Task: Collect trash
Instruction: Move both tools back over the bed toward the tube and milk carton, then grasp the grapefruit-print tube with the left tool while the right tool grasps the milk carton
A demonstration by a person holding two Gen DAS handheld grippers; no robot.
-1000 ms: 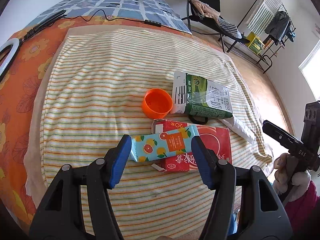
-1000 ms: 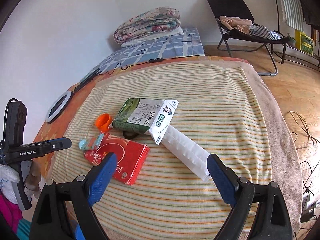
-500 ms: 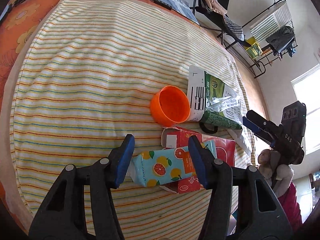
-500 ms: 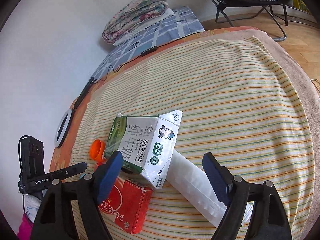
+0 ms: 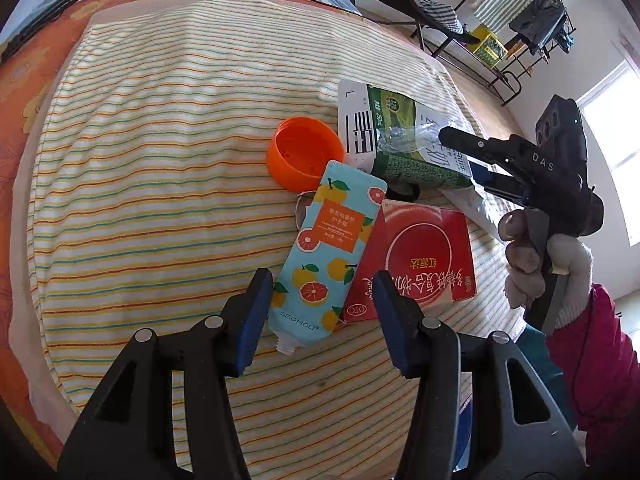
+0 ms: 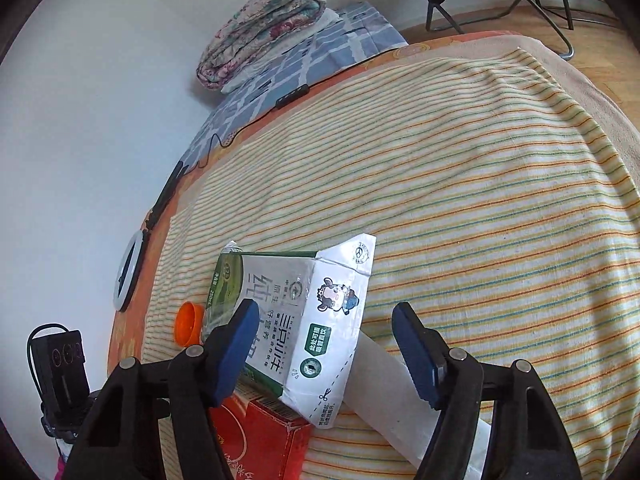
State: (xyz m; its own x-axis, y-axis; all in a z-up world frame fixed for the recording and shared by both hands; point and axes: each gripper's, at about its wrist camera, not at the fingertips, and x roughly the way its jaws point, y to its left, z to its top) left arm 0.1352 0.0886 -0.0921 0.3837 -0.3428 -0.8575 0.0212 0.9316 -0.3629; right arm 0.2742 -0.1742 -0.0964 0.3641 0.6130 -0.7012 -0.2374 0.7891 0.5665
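Here the tube [image 5: 326, 256] lies between the left gripper [image 5: 318, 318]'s parted, closing fingers [image 5: 252, 320], ungripped.

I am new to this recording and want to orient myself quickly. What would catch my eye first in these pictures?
A small heap of trash on the striped blanket: an orange cap, a fruit-printed tube leaning on a red box, and a green-and-white milk carton behind them. The left gripper straddles the tube's lower end, open; the right gripper, also open, frames the carton.
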